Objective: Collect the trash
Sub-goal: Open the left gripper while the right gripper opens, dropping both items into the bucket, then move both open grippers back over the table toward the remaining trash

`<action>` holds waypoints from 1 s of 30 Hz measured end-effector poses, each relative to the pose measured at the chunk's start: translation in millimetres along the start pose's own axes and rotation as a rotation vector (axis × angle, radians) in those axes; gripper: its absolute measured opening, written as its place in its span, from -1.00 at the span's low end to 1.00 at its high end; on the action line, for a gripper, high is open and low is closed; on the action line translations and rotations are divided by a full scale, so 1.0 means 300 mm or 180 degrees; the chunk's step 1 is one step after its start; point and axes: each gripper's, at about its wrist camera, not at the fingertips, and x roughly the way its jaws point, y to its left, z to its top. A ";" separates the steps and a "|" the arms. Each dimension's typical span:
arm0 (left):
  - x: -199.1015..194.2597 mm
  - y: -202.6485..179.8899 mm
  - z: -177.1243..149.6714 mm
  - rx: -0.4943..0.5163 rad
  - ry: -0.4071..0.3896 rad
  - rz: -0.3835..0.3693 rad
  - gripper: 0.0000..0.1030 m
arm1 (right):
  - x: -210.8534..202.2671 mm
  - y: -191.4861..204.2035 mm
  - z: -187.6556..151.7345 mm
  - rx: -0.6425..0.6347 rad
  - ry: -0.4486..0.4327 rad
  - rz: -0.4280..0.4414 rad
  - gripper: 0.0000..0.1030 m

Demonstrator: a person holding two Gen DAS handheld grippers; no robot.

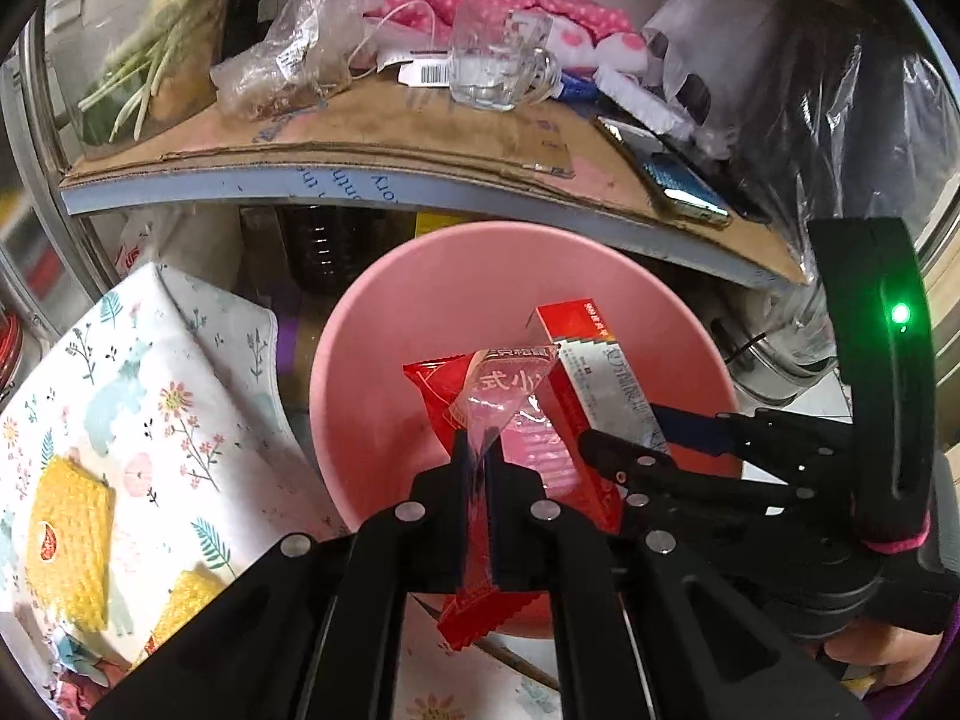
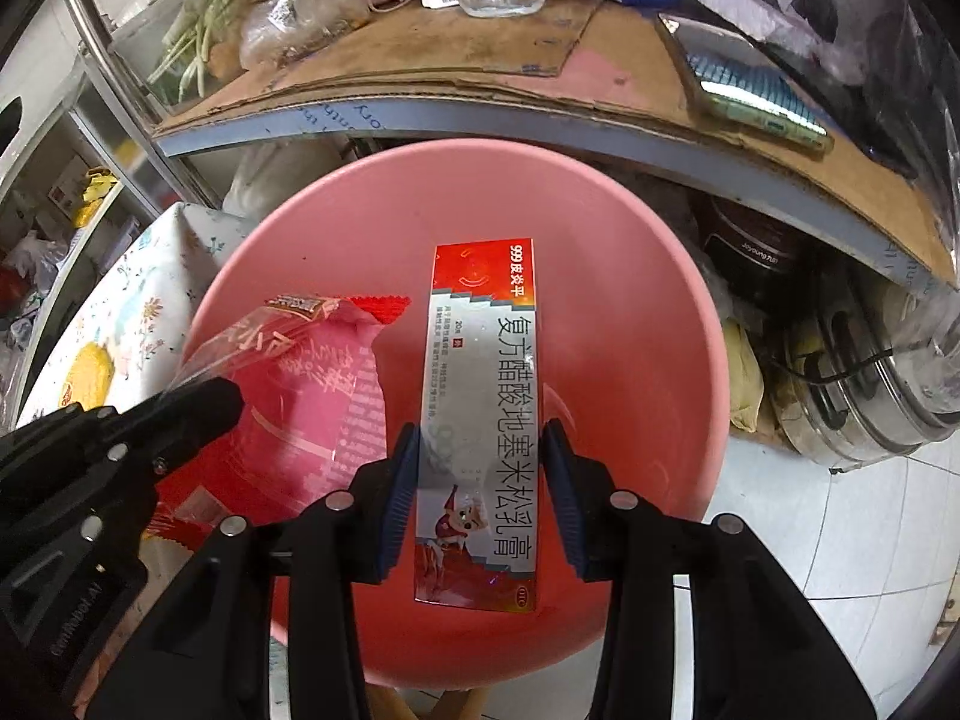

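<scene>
Pink basin (image 2: 630, 228) | empty inside | wrapper (image 1: 498, 402), carton (image 2: 480, 420) gripped above

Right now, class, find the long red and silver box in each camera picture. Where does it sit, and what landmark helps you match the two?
Left wrist view: the box is right of centre, tilted, held by the right gripper over the pink basin.
Right wrist view: the box is dead centre, upright between the fingers.
Shared landmark: the pink basin underneath.
</scene>
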 end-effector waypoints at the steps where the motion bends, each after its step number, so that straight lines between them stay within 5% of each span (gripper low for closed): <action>1: 0.000 -0.001 0.000 0.0003 0.0002 0.0004 -0.90 | 0.002 0.001 0.001 -0.0004 -0.0001 -0.0015 -0.17; 5: -0.003 -0.003 -0.002 -0.0002 -0.0007 0.0020 -0.83 | 0.003 0.009 0.001 -0.0006 -0.0002 -0.0041 -0.16; 9: -0.020 -0.006 -0.002 -0.0019 -0.0044 0.0049 -0.37 | -0.003 0.007 -0.001 0.0003 0.0012 -0.0020 -0.15; 15: -0.071 -0.014 0.002 -0.0009 -0.0162 0.0070 -0.18 | -0.037 -0.001 -0.002 0.0009 -0.0052 -0.0024 -0.14; 30: -0.251 -0.012 -0.007 -0.0104 -0.0403 0.0159 0.01 | -0.215 0.060 -0.051 -0.0130 -0.0374 0.0099 -0.03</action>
